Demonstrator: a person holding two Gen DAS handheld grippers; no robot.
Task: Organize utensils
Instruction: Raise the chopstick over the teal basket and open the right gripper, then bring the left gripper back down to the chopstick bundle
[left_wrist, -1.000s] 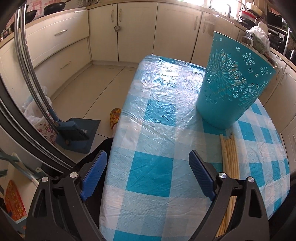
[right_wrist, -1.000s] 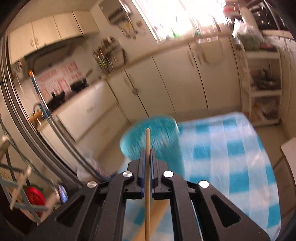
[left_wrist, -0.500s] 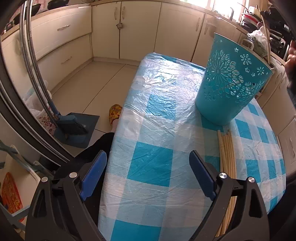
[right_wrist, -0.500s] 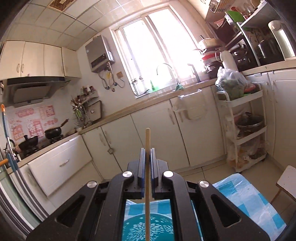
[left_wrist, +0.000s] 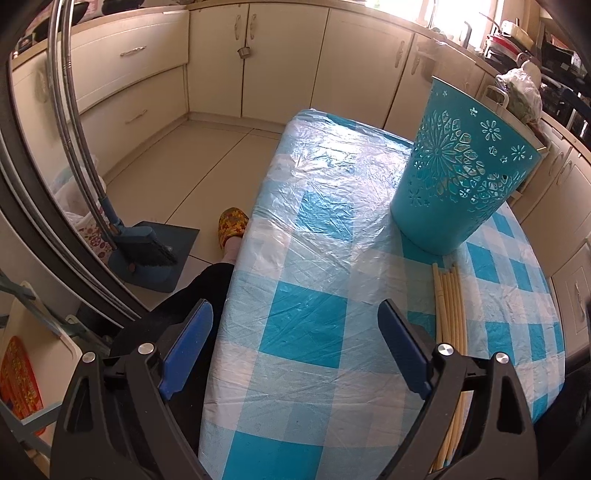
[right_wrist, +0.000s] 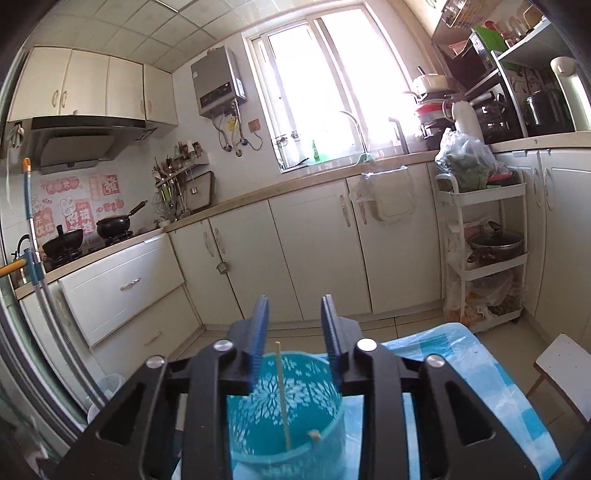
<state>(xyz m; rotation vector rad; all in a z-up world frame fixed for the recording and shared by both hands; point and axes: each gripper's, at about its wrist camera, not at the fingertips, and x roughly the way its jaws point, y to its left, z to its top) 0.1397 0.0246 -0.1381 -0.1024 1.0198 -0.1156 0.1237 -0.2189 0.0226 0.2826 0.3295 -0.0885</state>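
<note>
The right gripper has let go: half a second ago its jaws were clamped on a thin pale wooden chopstick, and now they stand apart above the perforated teal plastic basket, with the stick standing inside, leaning on the near rim just below the gripper. That piece looks delivered. The left gripper hangs wide apart and empty over the blue-and-white checked plastic-covered worktop. Only the left wrist view shows the bundle of remaining pale chopsticks lying just right of that gripper, near the basket's foot; only the right wrist view shows the basket's inside
</note>
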